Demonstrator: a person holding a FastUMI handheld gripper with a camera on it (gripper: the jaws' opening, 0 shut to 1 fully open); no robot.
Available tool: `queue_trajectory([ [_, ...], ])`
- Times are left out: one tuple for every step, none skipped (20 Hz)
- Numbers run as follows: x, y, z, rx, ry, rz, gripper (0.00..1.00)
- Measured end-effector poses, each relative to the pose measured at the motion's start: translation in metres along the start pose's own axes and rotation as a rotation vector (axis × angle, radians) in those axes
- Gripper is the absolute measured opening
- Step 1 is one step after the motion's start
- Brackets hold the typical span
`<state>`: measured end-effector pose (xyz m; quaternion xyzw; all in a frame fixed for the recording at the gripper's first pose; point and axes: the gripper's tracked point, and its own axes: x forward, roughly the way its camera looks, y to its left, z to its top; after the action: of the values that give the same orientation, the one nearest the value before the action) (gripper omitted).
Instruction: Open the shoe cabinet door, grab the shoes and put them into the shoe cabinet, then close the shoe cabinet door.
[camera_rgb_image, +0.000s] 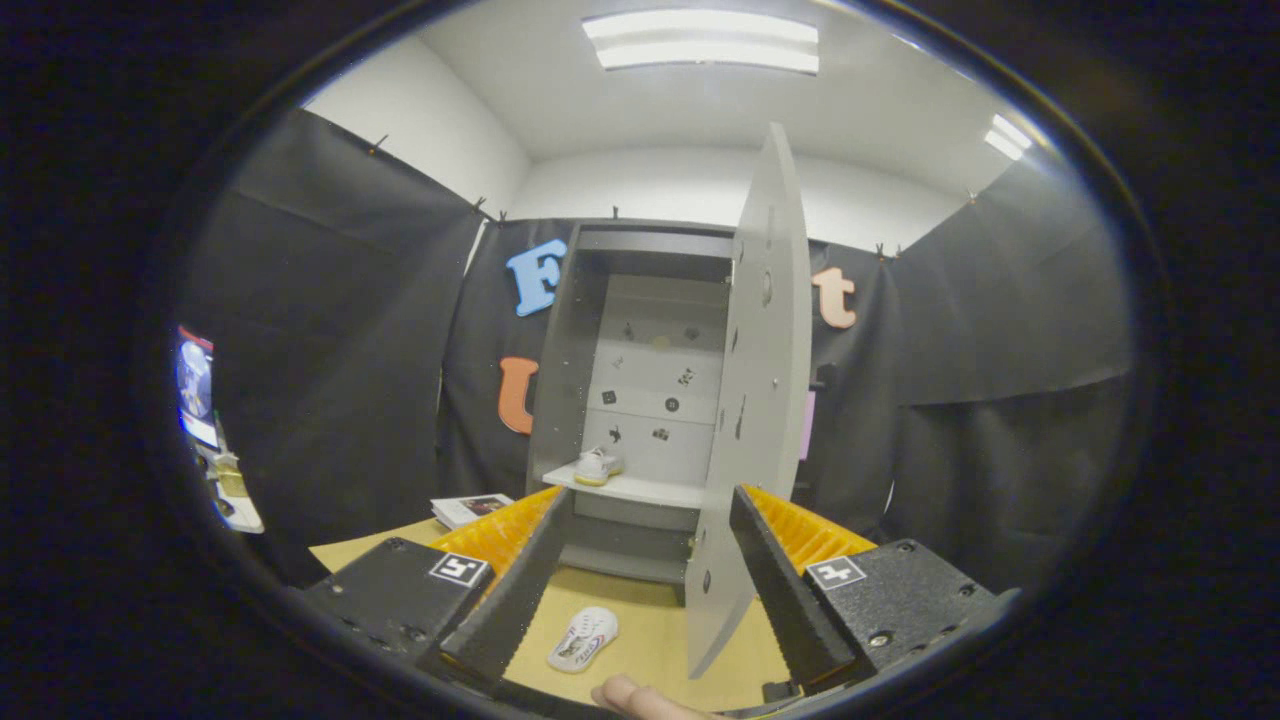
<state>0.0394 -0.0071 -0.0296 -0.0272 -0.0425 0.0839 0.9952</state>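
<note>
Shoe (583, 639) on table (650, 640) between wide-spread hand-held gripper (645, 560) fingers, cabinet door (760, 400) ajar; no legible writing.

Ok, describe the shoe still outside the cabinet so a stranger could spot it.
Find the grey shoe cabinet with its door swung open. On the table before it, between the open gripper fingers, lies a white shoe; its twin sits on the shelf.

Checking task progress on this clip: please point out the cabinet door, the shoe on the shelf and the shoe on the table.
cabinet door (758, 400): gripper view, middle of its inner face, door swung open.
shoe on the shelf (597, 466): gripper view, its side.
shoe on the table (584, 639): gripper view, its upper, between the open jaws.
</note>
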Motion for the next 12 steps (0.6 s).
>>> queue_trajectory([
  [0.000,0.007,-0.006,0.015,0.010,0.008,1.00],
  [0.001,0.010,-0.011,0.028,0.020,0.006,1.00],
  [0.003,0.011,-0.019,0.044,0.033,-0.006,1.00],
  [0.003,0.011,-0.026,0.058,0.039,-0.030,1.00],
  [0.004,0.011,-0.034,0.066,0.051,-0.051,1.00],
  [0.005,0.012,-0.043,0.077,0.069,-0.067,1.00],
  [0.006,0.015,-0.053,0.091,0.091,-0.079,1.00],
  [0.007,0.019,-0.064,0.107,0.117,-0.081,1.00],
  [0.009,0.025,-0.074,0.128,0.144,-0.077,1.00],
  [0.011,0.032,-0.083,0.146,0.170,-0.072,1.00],
  [0.012,0.037,-0.093,0.164,0.194,-0.069,1.00],
  [0.018,0.044,-0.102,0.181,0.203,-0.051,1.00],
])
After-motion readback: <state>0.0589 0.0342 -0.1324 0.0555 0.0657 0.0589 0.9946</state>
